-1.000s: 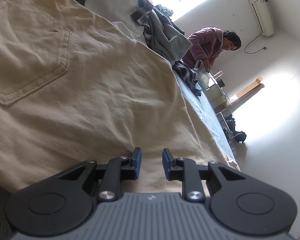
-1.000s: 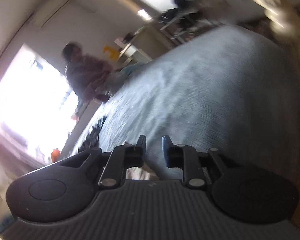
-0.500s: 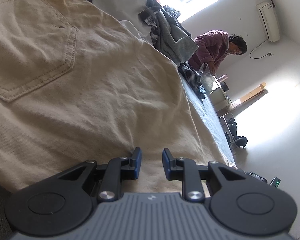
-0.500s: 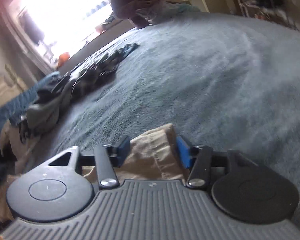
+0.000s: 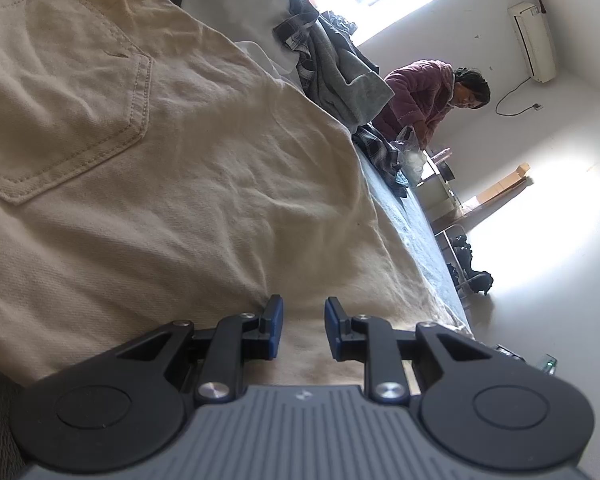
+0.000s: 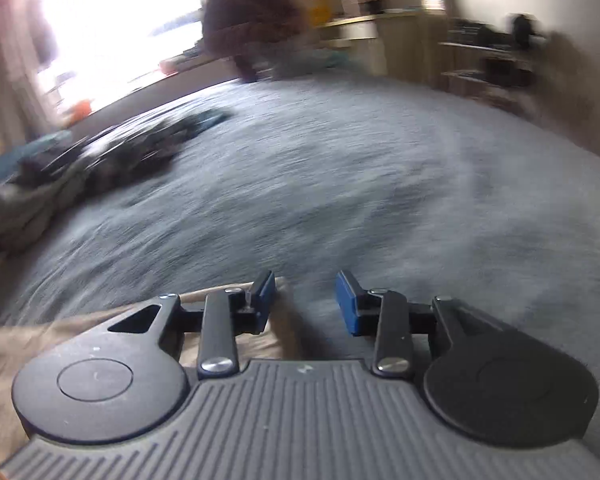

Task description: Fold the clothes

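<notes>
Beige trousers (image 5: 188, 184) with a back pocket lie spread over the blue-grey bed and fill the left wrist view. My left gripper (image 5: 302, 328) sits low over the cloth, its jaws slightly apart with the fabric beneath and between them; the frames do not settle whether it pinches any. In the blurred right wrist view my right gripper (image 6: 306, 304) is open. A beige trouser end (image 6: 282, 320) lies under its left finger (image 6: 264, 300), with bare bed cover (image 6: 380, 184) ahead.
A pile of grey and plaid clothes (image 5: 332, 76) and a white garment lie beyond the trousers; the pile also shows in the right wrist view (image 6: 100, 168). A person in a purple jacket (image 5: 428, 96) stands at the bed's far end. Shelves and a desk (image 6: 480, 60) line the wall.
My right gripper swung from a tilted view to level and opened wider over the trouser end, which slid left. My left gripper crept slightly forward over the trousers.
</notes>
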The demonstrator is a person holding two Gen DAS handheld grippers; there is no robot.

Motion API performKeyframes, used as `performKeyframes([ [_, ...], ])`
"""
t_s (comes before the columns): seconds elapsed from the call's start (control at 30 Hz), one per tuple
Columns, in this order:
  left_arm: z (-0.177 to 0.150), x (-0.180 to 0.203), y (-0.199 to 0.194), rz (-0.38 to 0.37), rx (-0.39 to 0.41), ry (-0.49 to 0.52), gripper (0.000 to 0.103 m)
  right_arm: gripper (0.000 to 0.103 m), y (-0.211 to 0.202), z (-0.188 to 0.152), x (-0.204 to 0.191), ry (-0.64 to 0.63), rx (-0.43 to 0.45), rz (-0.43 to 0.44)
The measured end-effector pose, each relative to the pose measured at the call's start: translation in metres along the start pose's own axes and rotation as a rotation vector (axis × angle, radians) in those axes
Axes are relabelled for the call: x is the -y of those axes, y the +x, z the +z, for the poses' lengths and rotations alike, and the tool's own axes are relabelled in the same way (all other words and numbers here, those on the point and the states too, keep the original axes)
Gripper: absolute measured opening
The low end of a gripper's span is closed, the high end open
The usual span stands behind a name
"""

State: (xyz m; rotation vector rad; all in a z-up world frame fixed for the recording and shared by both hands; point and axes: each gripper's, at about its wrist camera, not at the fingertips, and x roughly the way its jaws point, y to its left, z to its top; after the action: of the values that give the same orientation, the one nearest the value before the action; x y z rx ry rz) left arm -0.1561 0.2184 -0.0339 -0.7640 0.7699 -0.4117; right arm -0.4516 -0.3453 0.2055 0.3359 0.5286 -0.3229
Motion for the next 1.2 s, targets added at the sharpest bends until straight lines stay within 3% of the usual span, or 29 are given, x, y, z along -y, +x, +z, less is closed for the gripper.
performKeyframes([
  [0.03, 0.0, -0.001, 0.0, -0.005, 0.001, 0.0, 0.024, 0.036, -0.005, 0.004, 0.004, 0.031, 0.013, -0.055],
  [0.1, 0.0, -0.003, 0.0, -0.016, 0.005, -0.003, 0.024, 0.036, -0.031, 0.007, -0.011, -0.017, 0.079, -0.018],
  [0.23, 0.001, -0.001, 0.0, -0.019, 0.01, -0.001, 0.025, 0.035, -0.062, -0.003, -0.095, -0.249, 0.09, 0.23],
  [0.33, 0.0, -0.003, 0.0, -0.03, 0.021, -0.008, 0.024, 0.034, -0.056, -0.035, -0.161, -0.434, -0.008, 0.402],
  [0.43, 0.001, -0.007, -0.001, -0.051, 0.024, -0.031, 0.024, 0.034, -0.048, -0.067, -0.174, -0.547, -0.09, 0.374],
  [0.5, 0.002, -0.008, 0.0, -0.059, 0.015, -0.027, 0.024, 0.034, -0.048, -0.075, -0.148, -0.555, -0.097, 0.292],
  [0.63, 0.004, -0.01, 0.001, -0.072, 0.006, -0.026, 0.024, 0.032, -0.046, -0.044, -0.037, -0.303, -0.08, -0.006],
  [0.7, 0.003, -0.01, 0.001, -0.075, 0.01, -0.017, 0.024, 0.032, -0.067, -0.032, -0.007, -0.233, -0.053, -0.138],
  [0.83, 0.001, -0.009, 0.001, -0.072, 0.026, -0.012, 0.024, 0.032, -0.121, -0.037, -0.039, -0.361, 0.041, 0.038],
  [0.93, 0.001, -0.009, 0.001, -0.074, 0.029, -0.018, 0.024, 0.032, -0.134, -0.059, -0.078, -0.467, 0.038, 0.186],
  [1.03, 0.004, -0.004, -0.007, -0.046, 0.017, -0.008, 0.028, 0.032, -0.122, -0.085, -0.094, -0.531, -0.021, 0.169],
  [1.1, 0.007, 0.002, -0.019, -0.027, 0.026, 0.015, 0.035, 0.032, -0.109, -0.095, -0.088, -0.534, -0.081, 0.08],
  [1.17, 0.013, 0.01, -0.034, -0.018, 0.059, 0.066, 0.037, 0.032, -0.113, -0.097, -0.088, -0.537, -0.068, 0.008],
  [1.2, 0.017, 0.013, -0.039, -0.022, 0.075, 0.084, 0.038, 0.032, -0.12, -0.093, -0.094, -0.533, -0.039, 0.03],
])
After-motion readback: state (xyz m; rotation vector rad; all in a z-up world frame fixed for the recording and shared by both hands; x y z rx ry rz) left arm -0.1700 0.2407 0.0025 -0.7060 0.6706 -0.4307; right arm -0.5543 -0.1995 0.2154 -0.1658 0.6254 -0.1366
